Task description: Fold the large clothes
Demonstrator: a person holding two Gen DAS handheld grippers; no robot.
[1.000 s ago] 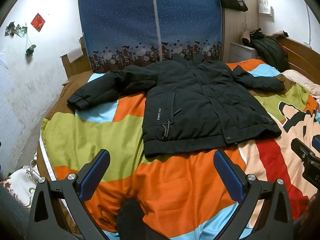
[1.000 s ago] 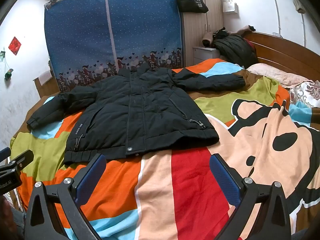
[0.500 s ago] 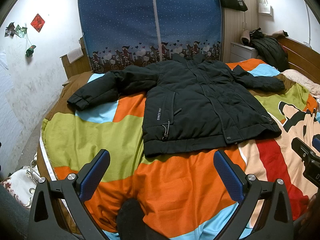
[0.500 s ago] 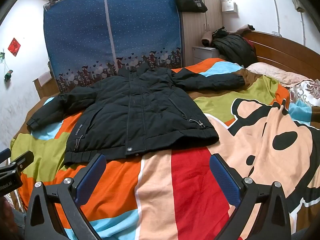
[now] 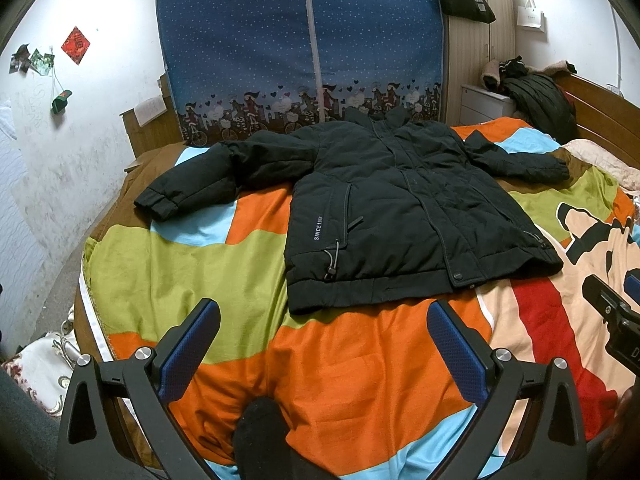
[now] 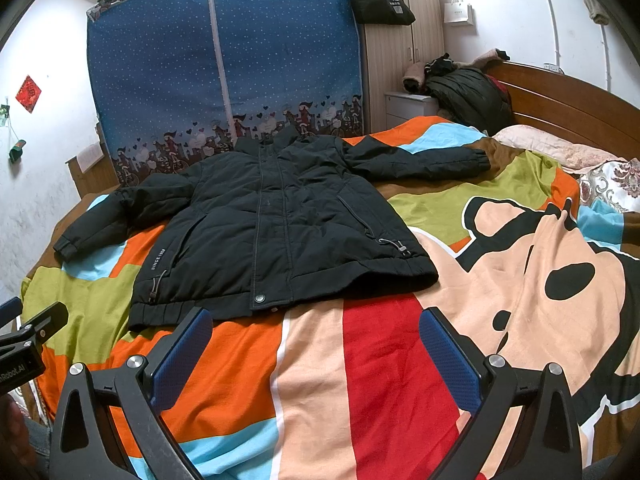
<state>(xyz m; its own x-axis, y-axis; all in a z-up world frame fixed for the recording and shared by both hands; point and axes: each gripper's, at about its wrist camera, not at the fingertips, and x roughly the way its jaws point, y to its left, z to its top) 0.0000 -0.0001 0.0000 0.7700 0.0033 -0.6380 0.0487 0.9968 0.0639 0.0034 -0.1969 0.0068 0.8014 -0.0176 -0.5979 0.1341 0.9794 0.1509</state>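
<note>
1. Jaws: the left gripper [image 5: 323, 326] stands with its jaws wide apart and nothing between them. The right gripper [image 6: 316, 334] is likewise spread wide and empty. Each finger is a matte black frame faced with a blue, finely dimpled pad [image 5: 456, 352].
2. Position: both grippers hang over the near end of the bed, short of the jacket hem and not touching it.
3. Task item: the black jacket [image 5: 400, 216] lies flat and face up on the bedspread [image 5: 180, 272], collar toward the far wall, hem toward the grippers. The shell is a padded, lightly quilted fabric, closed down the front, with a snap at the hem.
4. Sleeves: both are spread outward with ribbed elastic cuffs; the left sleeve cuff [image 5: 156, 204] rests on a pale blue patch.
5. Details: white lettering runs beside a pocket; drawcords with toggles hang near the hem.
6. Surroundings: the bedspread is smooth cotton in orange, green, red and cartoon-print blocks. A blue dotted fabric wardrobe [image 6: 224, 72] stands behind the bed.
</note>
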